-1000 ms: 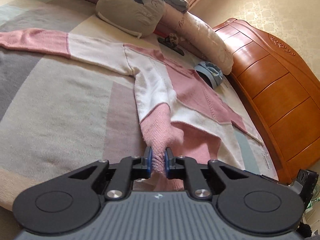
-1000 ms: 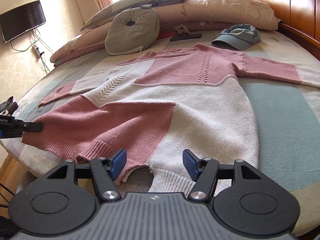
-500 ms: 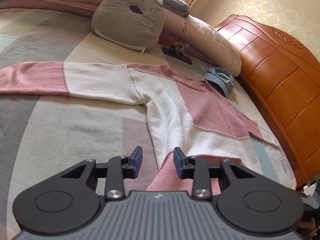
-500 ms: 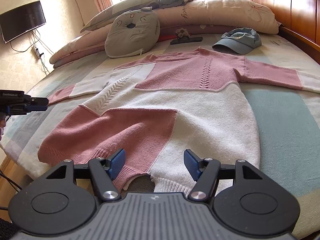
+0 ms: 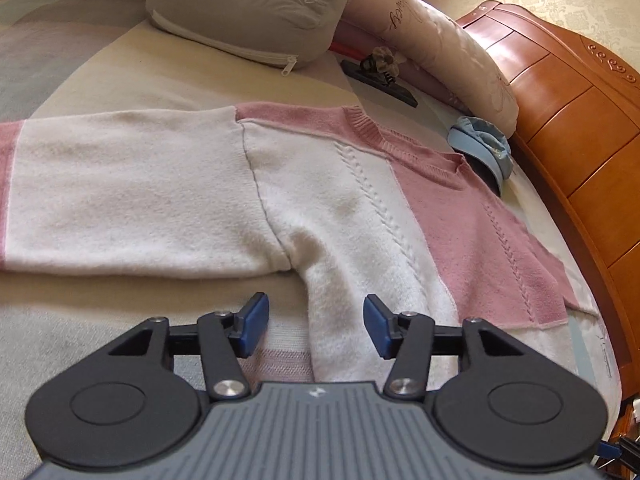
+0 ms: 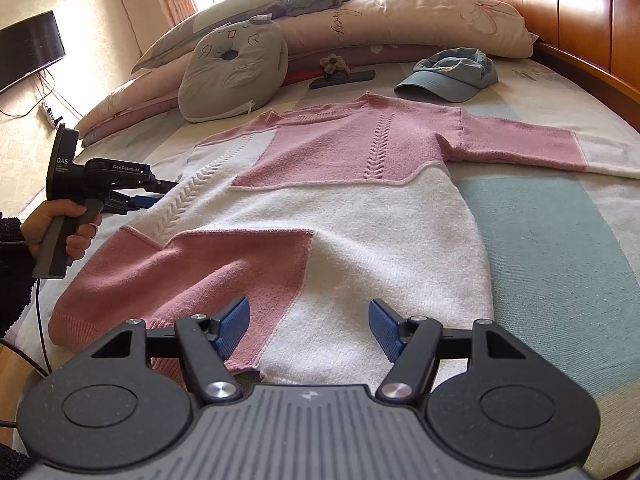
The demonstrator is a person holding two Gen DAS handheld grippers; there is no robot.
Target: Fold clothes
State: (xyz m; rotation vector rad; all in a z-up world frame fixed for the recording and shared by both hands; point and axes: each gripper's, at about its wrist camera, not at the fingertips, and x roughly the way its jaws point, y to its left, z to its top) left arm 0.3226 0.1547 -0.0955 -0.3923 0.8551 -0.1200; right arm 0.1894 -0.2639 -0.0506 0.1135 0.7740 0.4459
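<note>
Letting go: the left gripper (image 5: 311,326) has just opened its jaws and now holds nothing, poised over the sweater (image 6: 320,216) near its underarm.
A second ago it pinched the pink hem corner; that now lies flat on the bed (image 6: 560,240) (right gripper (image 6: 308,330) open over the hem, unmoved), ready for folding.

Left tool (image 6: 158,196), at nine o'clock in the right wrist view: "GenRobot.AI" on body, "DAS" on rear plate. Grey cushion (image 6: 232,76): "cat" stitched.
</note>
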